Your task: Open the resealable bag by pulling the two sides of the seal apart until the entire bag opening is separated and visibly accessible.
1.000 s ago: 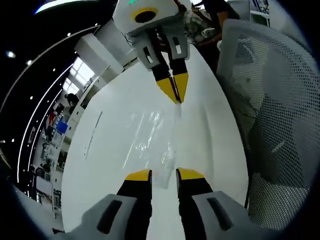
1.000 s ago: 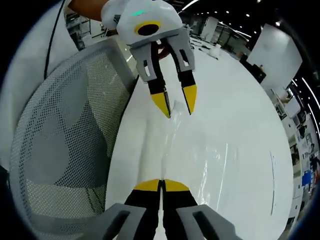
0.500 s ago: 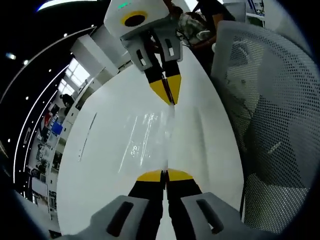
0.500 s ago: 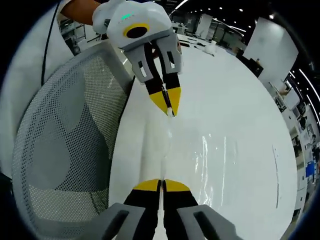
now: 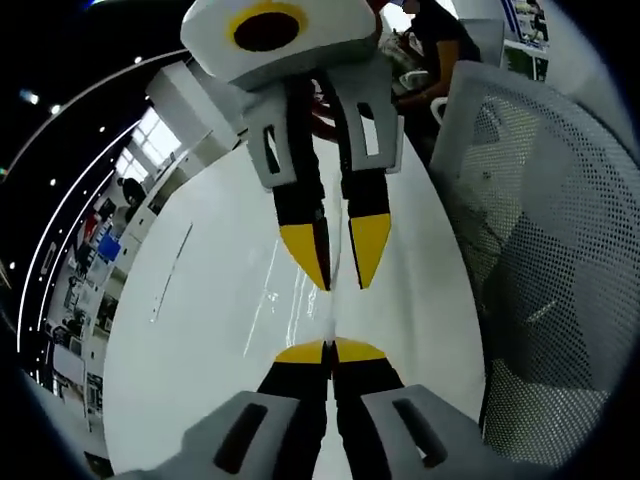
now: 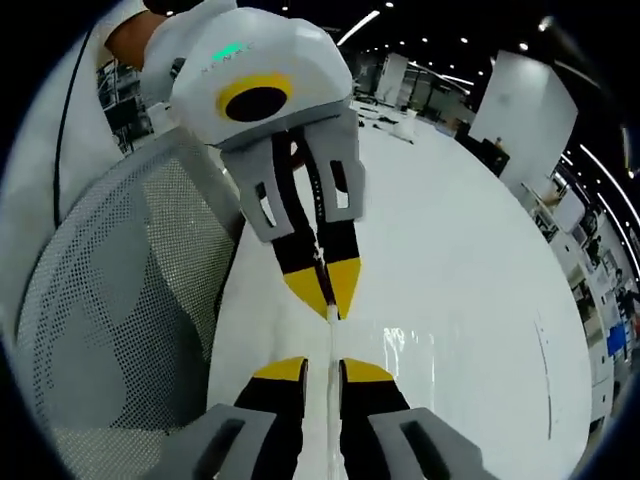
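Pinching the clear, glossy resealable plastic bag [image 5: 300, 300] at its seal, lower centre over the white bench [image 5: 200, 330]: left claw [image 5: 330, 351] clamped on it. Facing it from upper centre, right claw [image 5: 338, 268] parted, loose. Regrip the opposite lip, then pull apart evenly. Right gripper view: white mesh chair [image 6: 110, 330] left, bag sheen right, faint.

Bright ceiling strip lights glare off the white table [image 5: 210, 330]; fisheye edges bend strongly.
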### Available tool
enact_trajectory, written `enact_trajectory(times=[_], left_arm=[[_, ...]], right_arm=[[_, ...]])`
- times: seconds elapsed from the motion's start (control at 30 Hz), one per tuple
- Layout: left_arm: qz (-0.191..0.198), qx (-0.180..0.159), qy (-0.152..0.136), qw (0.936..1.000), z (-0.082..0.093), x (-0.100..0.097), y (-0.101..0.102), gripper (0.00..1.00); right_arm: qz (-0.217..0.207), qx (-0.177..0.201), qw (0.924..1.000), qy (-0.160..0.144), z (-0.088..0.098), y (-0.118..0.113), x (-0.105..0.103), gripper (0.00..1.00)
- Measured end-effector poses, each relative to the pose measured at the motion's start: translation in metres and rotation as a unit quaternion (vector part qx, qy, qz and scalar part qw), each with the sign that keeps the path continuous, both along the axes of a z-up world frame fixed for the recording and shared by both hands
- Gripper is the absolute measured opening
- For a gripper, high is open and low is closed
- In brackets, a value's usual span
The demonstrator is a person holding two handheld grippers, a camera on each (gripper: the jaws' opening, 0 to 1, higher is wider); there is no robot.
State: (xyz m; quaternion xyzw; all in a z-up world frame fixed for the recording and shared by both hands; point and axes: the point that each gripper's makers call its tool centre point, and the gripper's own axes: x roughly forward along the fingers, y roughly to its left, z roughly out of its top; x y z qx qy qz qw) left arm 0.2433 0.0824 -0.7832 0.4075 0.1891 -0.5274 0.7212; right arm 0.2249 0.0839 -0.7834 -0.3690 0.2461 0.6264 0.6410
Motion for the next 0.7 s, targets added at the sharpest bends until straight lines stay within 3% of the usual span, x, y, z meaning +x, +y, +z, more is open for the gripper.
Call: enact_trajectory(times=[0.3,0.43,0.53,0.7], left_arm=[[-0.022,0.009,0.0,0.9997,0.003,-0.004,-0.002,0.0],[-0.02,0.004,0.024,0.9995,0.0,-0.009,-0.003,0.0],[-0.004,0.005,0.036,0.9993,-0.002,-0.007,-0.003,0.0],[0.0,0.002,0.044,0.999,-0.003,-0.004,-0.002,0.0]], right_arm=[[0.008,0.0,0.9998,-0.017,0.002,0.015,0.003,0.02],[0.001,-0.013,0.9999,-0.002,-0.001,0.013,0.0,0.0],[-0.038,-0.023,0.9987,0.025,-0.004,0.011,0.001,0.0],[-0.045,-0.027,0.9984,0.023,-0.004,0.008,0.004,0.0]])
